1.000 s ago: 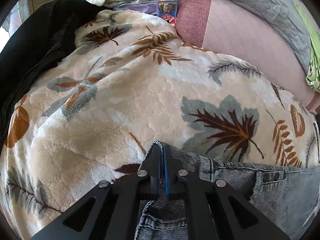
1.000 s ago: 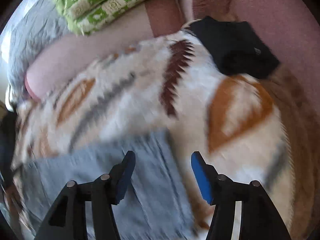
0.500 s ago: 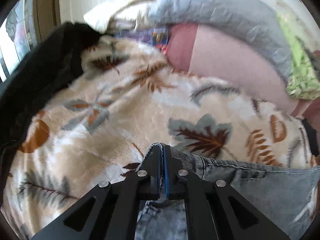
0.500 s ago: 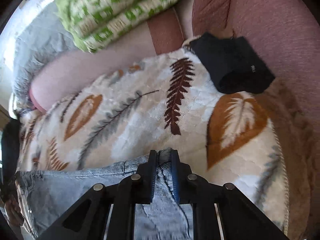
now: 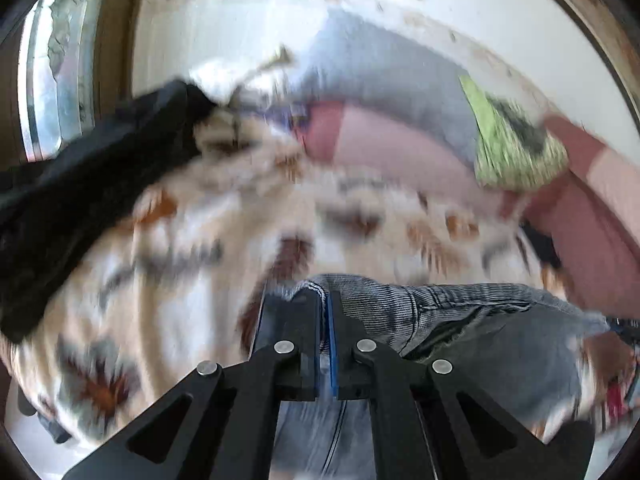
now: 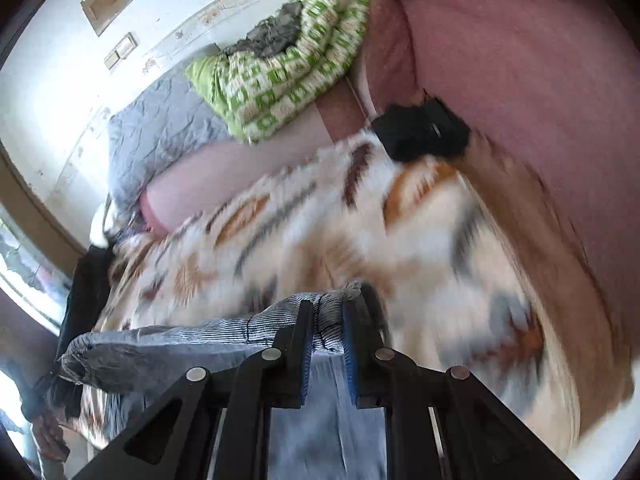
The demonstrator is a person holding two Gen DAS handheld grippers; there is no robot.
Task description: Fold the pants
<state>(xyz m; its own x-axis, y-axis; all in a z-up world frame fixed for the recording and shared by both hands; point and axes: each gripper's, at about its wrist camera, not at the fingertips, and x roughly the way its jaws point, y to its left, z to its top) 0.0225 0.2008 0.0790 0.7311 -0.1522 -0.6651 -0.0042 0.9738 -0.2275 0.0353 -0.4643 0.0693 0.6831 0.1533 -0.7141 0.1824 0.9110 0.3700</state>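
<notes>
With your left gripper and right gripper now both pinching the jeans, you've lifted the waistband off the blanket, ready to fold.

leaf-print blanket open ahead, bounded left by black garment, far side by green quilt, black cloth at right

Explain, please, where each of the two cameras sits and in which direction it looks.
Left wrist: sits behind the left gripper, looking along it over the leaf-print blanket toward the wall; its jaws are shut on the jeans.
Right wrist: sits behind the right gripper, looking across the blanket toward the green quilt; also shut on the jeans.
Shared: jeans, blanket, quilt.
</notes>
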